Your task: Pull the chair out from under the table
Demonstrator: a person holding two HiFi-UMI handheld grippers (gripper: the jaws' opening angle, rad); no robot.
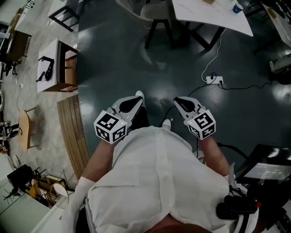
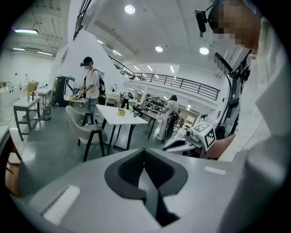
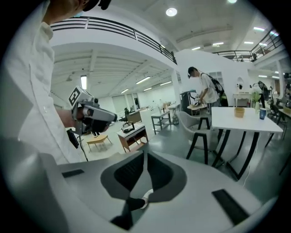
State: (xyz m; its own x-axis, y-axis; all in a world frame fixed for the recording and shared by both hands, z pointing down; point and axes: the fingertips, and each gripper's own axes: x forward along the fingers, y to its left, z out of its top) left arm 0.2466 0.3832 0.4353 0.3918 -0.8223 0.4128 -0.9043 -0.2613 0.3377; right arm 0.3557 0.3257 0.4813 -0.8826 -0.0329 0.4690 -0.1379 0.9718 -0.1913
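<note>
A beige chair [image 1: 157, 12] with dark legs stands tucked at a white table [image 1: 213, 16] at the far end of the dark floor. It also shows as the chair [image 2: 85, 127] beside the table [image 2: 120, 113], and as the chair [image 3: 196, 125] next to the table [image 3: 245, 119]. I hold both grippers close in front of my body, well short of the chair. My left gripper [image 1: 137, 96] [image 2: 144, 158] is shut with nothing in it. My right gripper [image 1: 178, 100] [image 3: 145, 157] is also shut and empty. Each gripper view shows the other gripper alongside.
A power strip [image 1: 213, 80] with trailing cables lies on the floor on the right, between me and the table. A small white-topped desk [image 1: 57, 63] and a slatted wooden bench [image 1: 72, 132] stand to the left. Another person [image 2: 91, 86] stands beyond the table. Black equipment [image 1: 266, 170] sits at my right.
</note>
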